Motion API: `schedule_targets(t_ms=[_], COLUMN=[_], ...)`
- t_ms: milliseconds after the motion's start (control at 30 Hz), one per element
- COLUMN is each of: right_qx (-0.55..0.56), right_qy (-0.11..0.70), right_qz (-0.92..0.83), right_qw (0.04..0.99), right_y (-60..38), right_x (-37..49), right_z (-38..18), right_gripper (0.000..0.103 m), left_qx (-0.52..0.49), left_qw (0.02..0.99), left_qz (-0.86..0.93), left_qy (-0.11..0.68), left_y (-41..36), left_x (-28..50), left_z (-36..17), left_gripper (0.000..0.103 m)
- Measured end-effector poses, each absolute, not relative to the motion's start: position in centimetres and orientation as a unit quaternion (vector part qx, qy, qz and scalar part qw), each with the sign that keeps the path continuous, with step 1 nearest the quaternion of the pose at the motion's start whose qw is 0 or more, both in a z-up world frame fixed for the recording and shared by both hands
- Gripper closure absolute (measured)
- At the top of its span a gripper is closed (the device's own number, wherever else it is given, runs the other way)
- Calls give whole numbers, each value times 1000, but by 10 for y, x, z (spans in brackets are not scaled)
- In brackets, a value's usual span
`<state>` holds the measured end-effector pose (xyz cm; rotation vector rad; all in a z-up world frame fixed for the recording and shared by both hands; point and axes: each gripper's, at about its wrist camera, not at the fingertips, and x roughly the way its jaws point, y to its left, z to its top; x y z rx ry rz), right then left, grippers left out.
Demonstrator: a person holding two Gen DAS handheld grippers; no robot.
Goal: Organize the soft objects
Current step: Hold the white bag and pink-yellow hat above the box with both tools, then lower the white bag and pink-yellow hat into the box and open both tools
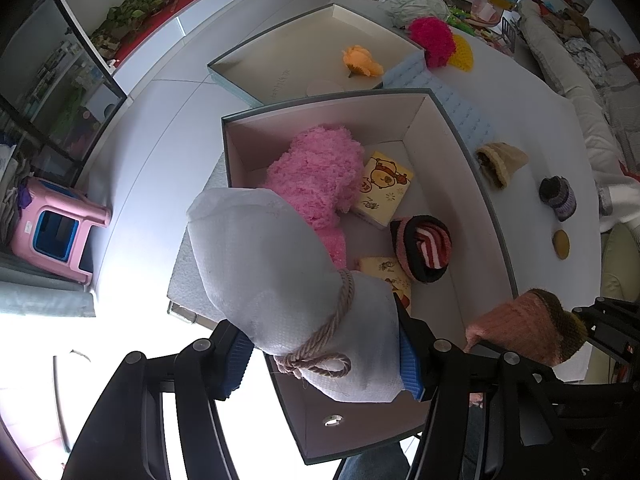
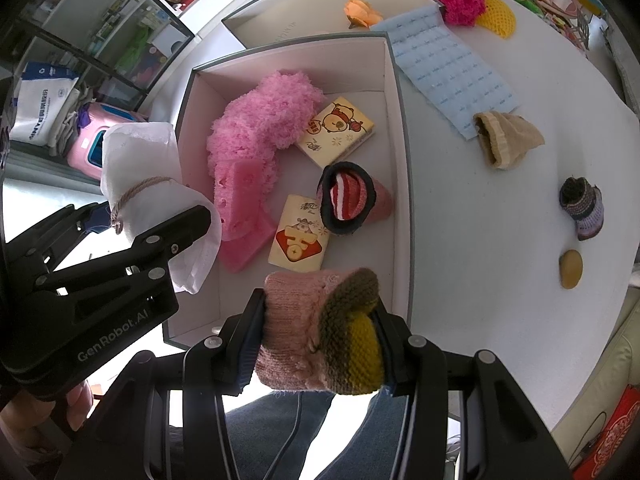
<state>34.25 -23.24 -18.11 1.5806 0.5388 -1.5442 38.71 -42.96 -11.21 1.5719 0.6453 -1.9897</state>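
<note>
While both tools point steeply down over the open box (image 2: 400,128), the left gripper (image 1: 324,356) has its jaws pressed on a white cloth pouch (image 1: 272,276), rope-tied, its long axis running away from the camera over the box's near-left corner. The right gripper (image 2: 320,344) clamps a pink knitted sock (image 2: 316,328), lying crosswise between the jaws, olive-yellow cuff to the right. Only the right wrist view shows a hand (image 2: 76,404) on the left tool's handle.

White pouch (image 1: 260,264), pink-olive-yellow knit (image 2: 320,332), possibly striped sock (image 2: 348,196)
</note>
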Motion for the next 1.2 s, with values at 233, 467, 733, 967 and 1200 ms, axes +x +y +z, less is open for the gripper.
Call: schedule_targets(t_ms=[233, 467, 733, 967, 1200], right_qx=[631, 631, 630, 631, 631], right_qy=[216, 217, 220, 220, 220], right_qz=[-615, -615, -614, -615, -615], right_qw=[421, 421, 420, 420, 420], right_y=[-233, -233, -232, -232, -232], right_x=[343, 343, 343, 343, 343], right_z=[-181, -181, -182, -182, -181], right_gripper=[52, 52, 52, 51, 51], left_qx=[580, 580, 580, 581, 581], left_qw=[260, 259, 260, 260, 260], left_qz=[-734, -734, -734, -734, -734], left_qy=[238, 238, 239, 238, 238], left_y=[-432, -432, -432, -432, -432], left_x=[386, 385, 385, 385, 385], left_z=[-111, -112, -112, -112, -111], left_gripper=[41, 41, 41, 41, 41])
